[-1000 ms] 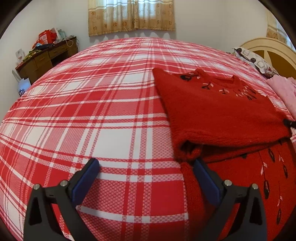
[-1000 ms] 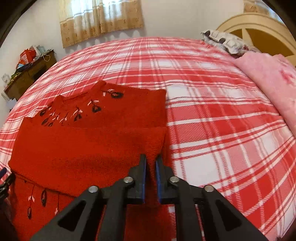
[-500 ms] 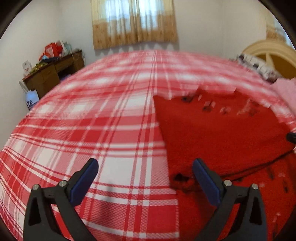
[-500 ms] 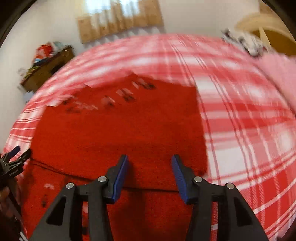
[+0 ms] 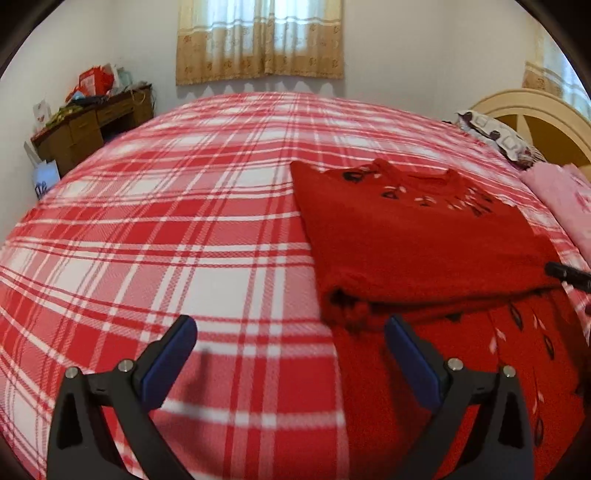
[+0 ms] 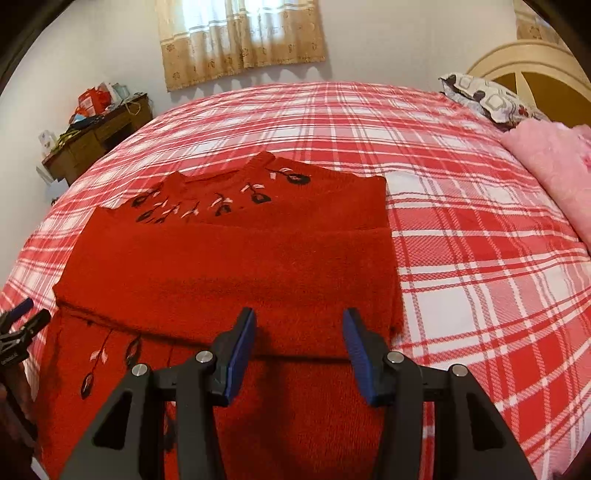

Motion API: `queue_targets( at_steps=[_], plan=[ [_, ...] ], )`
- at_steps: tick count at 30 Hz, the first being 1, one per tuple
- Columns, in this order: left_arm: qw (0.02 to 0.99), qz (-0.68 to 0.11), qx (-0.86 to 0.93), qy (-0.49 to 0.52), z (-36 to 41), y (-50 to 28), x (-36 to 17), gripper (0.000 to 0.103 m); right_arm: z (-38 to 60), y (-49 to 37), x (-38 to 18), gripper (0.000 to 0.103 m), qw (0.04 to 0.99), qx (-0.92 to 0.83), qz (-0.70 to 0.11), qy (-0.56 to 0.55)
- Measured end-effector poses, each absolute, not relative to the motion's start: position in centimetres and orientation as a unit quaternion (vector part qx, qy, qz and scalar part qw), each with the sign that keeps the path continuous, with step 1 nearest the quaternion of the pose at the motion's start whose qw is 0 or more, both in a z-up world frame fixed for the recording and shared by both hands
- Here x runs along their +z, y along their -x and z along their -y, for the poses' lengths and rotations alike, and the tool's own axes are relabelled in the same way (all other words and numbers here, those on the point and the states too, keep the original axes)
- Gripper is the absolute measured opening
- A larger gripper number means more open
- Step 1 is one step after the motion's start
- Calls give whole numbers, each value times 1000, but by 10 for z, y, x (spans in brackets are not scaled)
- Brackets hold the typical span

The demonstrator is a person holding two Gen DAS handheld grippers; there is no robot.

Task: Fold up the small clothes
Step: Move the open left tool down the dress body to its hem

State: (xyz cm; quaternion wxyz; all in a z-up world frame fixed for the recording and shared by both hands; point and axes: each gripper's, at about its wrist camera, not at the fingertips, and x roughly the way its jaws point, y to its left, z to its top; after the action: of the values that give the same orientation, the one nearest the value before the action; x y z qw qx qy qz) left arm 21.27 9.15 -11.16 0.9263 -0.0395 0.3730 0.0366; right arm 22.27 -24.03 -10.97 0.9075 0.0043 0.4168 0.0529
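A red knit sweater (image 6: pixel 229 273) with black and pink leaf embroidery lies partly folded on the red plaid bed (image 6: pixel 461 236); a folded layer lies across its middle. In the left wrist view the sweater (image 5: pixel 424 251) lies to the right. My left gripper (image 5: pixel 290 354) is open and empty, hovering over the bedspread (image 5: pixel 184 229) at the sweater's left edge. My right gripper (image 6: pixel 299 347) is open and empty, above the near edge of the folded layer. The left gripper's tip also shows at the left edge of the right wrist view (image 6: pixel 22 325).
A pink blanket (image 6: pixel 554 173) and a patterned pillow (image 6: pixel 484 96) lie by the cream headboard (image 6: pixel 535 62) at the right. A cluttered wooden desk (image 6: pixel 96 136) stands against the wall at the left, beneath a curtained window (image 6: pixel 240 33).
My right gripper opened, let go of the sweater's folded layer and drew back. My left gripper stayed open and lifted a little away from the sweater's edge.
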Motion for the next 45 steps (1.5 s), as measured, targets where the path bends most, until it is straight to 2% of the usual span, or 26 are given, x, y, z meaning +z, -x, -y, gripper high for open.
queue_targets(
  at_steps=[10, 38, 42, 45],
  plan=[
    [933, -361, 0, 14, -69, -188, -89, 103, 236, -180, -106, 50, 902, 63, -428, -10],
    [906, -420, -55, 21, -49, -113, -118, 103, 232, -88, -116, 54, 893, 64, -446, -5],
    [897, -437, -64, 26, -51, -97, -126, 98, 231, -71, -119, 54, 891, 67, -450, -1],
    [888, -452, -75, 40, -51, -87, -132, 90, 230, -59, -123, 54, 890, 64, -452, 1]
  ],
)
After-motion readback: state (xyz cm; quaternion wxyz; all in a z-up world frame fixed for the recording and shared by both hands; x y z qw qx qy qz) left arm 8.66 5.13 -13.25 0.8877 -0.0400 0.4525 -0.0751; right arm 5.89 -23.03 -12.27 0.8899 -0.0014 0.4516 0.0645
